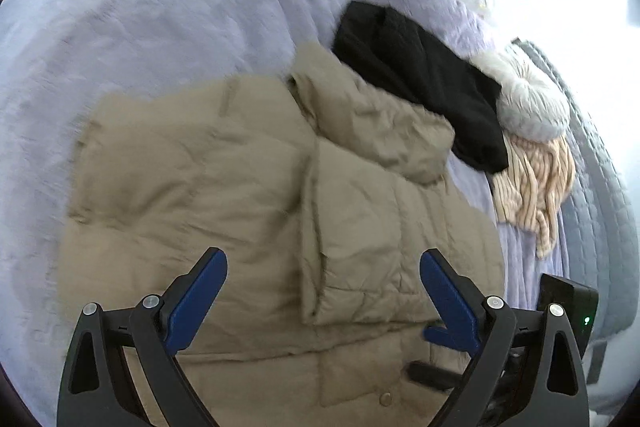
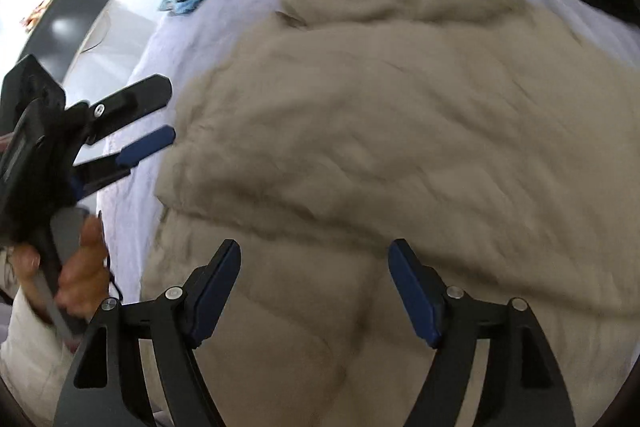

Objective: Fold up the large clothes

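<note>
Left gripper (image 1: 323,277): you are holding its jaws wide apart, empty, above the jacket.
Right gripper (image 2: 314,281): jaws standing apart, gripping nothing.
Beige puffer jacket (image 1: 248,179): lying partly folded on the lavender blanket (image 1: 140,27), directly beneath both grippers, long axis running away from you towards the hood (image 1: 372,115).

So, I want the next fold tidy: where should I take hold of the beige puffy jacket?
Probably grip the beige puffy jacket at its free left hem edge, coming in from the left, over the lilac bedspread. That edge lies flat and unobstructed; the right side is already folded over.
</note>
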The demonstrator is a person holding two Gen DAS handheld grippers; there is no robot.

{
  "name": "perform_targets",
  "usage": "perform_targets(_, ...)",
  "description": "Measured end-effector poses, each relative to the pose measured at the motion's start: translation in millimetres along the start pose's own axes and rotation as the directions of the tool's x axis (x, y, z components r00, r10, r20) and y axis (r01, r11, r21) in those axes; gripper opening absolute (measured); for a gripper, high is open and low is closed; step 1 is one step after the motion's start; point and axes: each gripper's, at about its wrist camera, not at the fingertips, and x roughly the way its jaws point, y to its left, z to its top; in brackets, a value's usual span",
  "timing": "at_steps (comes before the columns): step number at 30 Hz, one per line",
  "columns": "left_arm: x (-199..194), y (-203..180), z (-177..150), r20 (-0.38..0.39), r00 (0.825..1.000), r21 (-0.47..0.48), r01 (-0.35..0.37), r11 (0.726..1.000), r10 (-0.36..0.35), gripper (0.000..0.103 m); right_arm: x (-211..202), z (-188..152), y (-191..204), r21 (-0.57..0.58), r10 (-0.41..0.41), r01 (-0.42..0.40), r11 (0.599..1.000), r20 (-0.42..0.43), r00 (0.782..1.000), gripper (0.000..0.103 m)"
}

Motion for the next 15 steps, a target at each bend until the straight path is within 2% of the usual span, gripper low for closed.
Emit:
perform_targets(3, 25, -5, -4, -0.053, 0.998, -0.007, 0.013, 1.0, -0.013, 0.098, -32, -17, -56, 0.164, -0.038, 0.031, 0.986, 0.038, 0.999, 0.079)
perform_targets(4, 32, -8, -5, -0.062, 0.998, -0.001, 0.01, 1.0, -0.01, 0.088, -48, -24, -82, 0.244, -0.049, 0.032, 0.969, 0.066, 0.997, 0.079)
perform_targets(5, 38, -11, -6, -0.073, 0.997, 0.009, 0.004, 1.0, -0.003, 0.073, -58, -28, -102, 0.308, -0.057, 0.027, 0.951, 0.09, 0.994, 0.079)
perform_targets(6, 44, -14, -8, -0.087, 0.996, 0.017, -0.004, 1.0, 0.005, 0.066, -66, -32, -119, 0.365, -0.063, 0.02, 0.931, 0.106, 0.992, 0.079)
perform_targets(8, 56, -21, -8, -0.11, 0.994, 0.033, 0.002, 0.999, 0.002, 0.022, -80, -37, -156, 0.486, -0.05, -0.04, 0.873, 0.171, 0.984, 0.079)
perform_targets(9, 57, -25, -10, -0.115, 0.993, 0.041, 0.004, 0.999, 0.001, 0.018, -83, -38, -168, 0.521, -0.047, -0.067, 0.851, 0.201, 0.978, 0.077)
perform_targets(10, 55, -27, -12, -0.103, 0.995, 0.048, -0.003, 0.999, 0.008, 0.017, -87, -38, -181, 0.555, -0.054, -0.088, 0.827, 0.234, 0.971, 0.069)
perform_targets(11, 50, -30, -16, -0.083, 0.996, 0.065, -0.012, 0.998, 0.017, 0.017, -89, -36, -191, 0.579, -0.075, -0.082, 0.811, 0.242, 0.967, 0.027)
perform_targets(12, 45, -32, -21, -0.071, 0.997, 0.085, -0.027, 0.996, 0.033, 0.017, -88, -33, -198, 0.587, -0.086, -0.073, 0.806, 0.239, 0.967, 0.006)
perform_targets(15, 43, -25, -32, -0.081, 0.993, 0.11, -0.073, 0.991, 0.082, 0.017, -78, -12, -196, 0.527, -0.114, -0.028, 0.85, 0.236, 0.965, 0.006)
